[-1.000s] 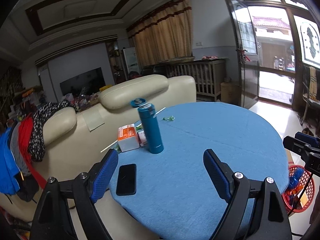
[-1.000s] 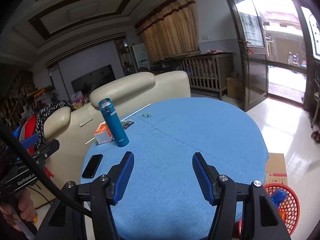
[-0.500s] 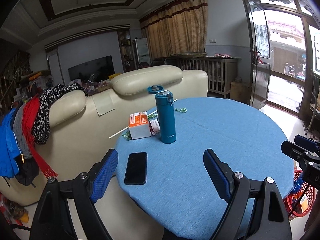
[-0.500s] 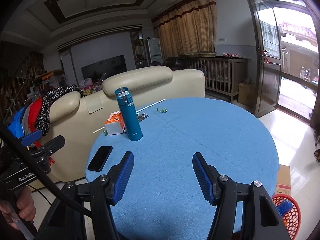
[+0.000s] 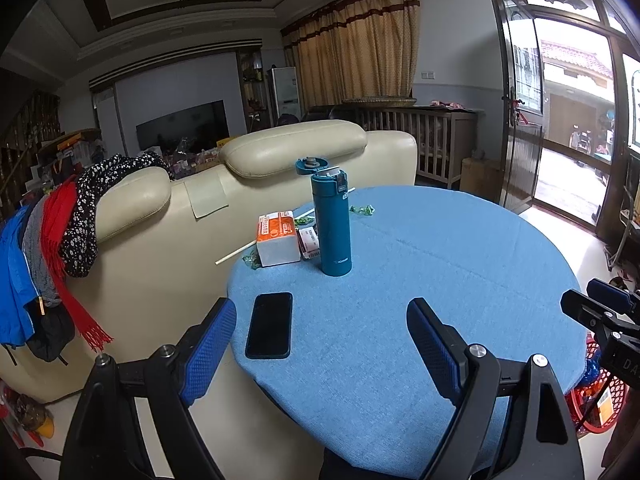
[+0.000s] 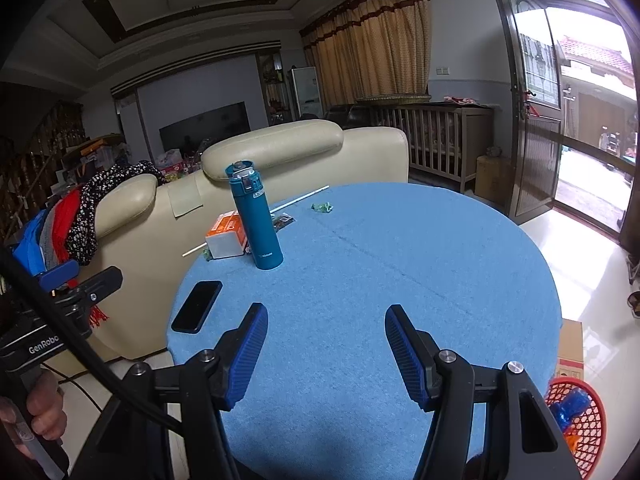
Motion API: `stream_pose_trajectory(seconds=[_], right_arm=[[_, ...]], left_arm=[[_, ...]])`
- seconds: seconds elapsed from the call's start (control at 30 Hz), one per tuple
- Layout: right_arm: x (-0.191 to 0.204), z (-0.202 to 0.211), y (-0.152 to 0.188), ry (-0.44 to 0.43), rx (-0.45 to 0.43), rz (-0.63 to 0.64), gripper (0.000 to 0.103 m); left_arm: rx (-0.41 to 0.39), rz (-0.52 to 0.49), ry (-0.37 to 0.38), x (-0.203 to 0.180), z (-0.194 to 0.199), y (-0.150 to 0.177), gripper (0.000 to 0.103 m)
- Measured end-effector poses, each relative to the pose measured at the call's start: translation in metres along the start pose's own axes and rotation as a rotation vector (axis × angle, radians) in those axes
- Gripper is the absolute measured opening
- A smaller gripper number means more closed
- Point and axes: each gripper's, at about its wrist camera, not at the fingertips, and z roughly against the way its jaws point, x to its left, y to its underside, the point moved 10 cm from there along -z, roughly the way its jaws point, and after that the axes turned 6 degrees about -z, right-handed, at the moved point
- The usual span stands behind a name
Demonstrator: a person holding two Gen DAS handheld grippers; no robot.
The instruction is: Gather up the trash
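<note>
A small green wrapper (image 6: 322, 207) lies on the far side of the round blue table (image 6: 400, 280); it also shows in the left wrist view (image 5: 362, 210). More green wrappers (image 5: 251, 261) lie beside an orange-and-white box (image 5: 277, 237). A long white stick (image 6: 298, 199) lies behind the teal flask (image 5: 331, 224). A red mesh basket (image 6: 580, 420) with trash stands on the floor at the right. My left gripper (image 5: 320, 344) and right gripper (image 6: 325, 354) are both open and empty over the table's near edge.
A black phone (image 5: 269, 325) lies near the table's front left edge. A cream sofa (image 5: 180, 216) stands behind the table, with clothes (image 5: 60, 232) draped on it. A cardboard box (image 6: 570, 350) sits by the basket.
Both grippers have drawn back and turned slightly left, so the flask and phone sit more centrally. Both grippers stay open and empty.
</note>
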Motion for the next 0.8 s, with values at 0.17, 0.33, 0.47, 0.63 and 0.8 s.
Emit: stream_pose_trajectory(seconds=[0.17, 0.33, 0.47, 0.63, 0.8], right_arm=[[-0.006, 0.000, 0.001, 0.005, 0.001, -0.018, 0.065], [-0.010, 0.001, 0.002, 0.007, 0.002, -0.030, 0.065], [-0.009, 0.001, 0.003, 0.010, 0.000, -0.030, 0.065], [-0.011, 0.001, 0.003, 0.012, 0.001, -0.035, 0.065], [-0.013, 0.001, 0.004, 0.014, 0.001, -0.037, 0.065]], left_arm=[[0.004, -0.006, 0.006, -0.003, 0.001, 0.001, 0.088], [0.010, -0.009, 0.012, -0.004, 0.000, 0.001, 0.088], [0.012, -0.009, 0.017, -0.005, 0.000, 0.002, 0.088], [0.018, -0.012, 0.023, -0.006, -0.002, 0.003, 0.088], [0.023, -0.020, 0.028, -0.009, -0.002, 0.005, 0.088]])
